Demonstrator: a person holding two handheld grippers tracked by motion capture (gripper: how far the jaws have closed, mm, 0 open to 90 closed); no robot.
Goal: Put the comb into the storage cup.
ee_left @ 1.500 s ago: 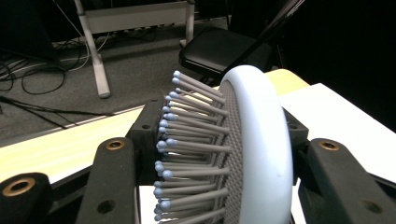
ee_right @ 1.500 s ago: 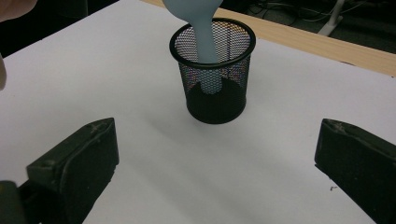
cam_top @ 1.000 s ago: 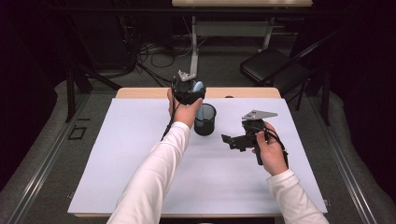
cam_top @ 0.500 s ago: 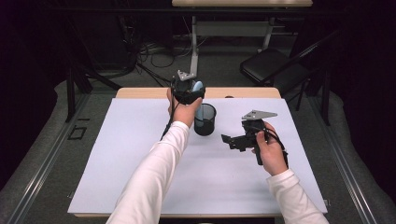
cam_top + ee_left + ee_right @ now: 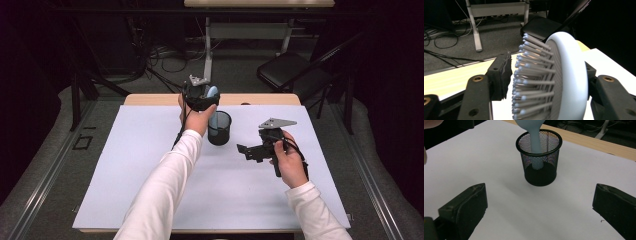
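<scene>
A pale blue hairbrush stands upright with its handle down inside a black mesh cup on the white table cover. My left gripper hovers over the cup, holding around the brush head. Its jaws have just been opening: the brush is still between them, the left pad just off the bristle tips. My right gripper waits open and empty to the right of the cup, pointing at it.
The bare wooden table edge runs behind the cover. Beyond the table are a black chair, a desk leg and cables on the grey floor. White cover lies free to the left and front of the cup.
</scene>
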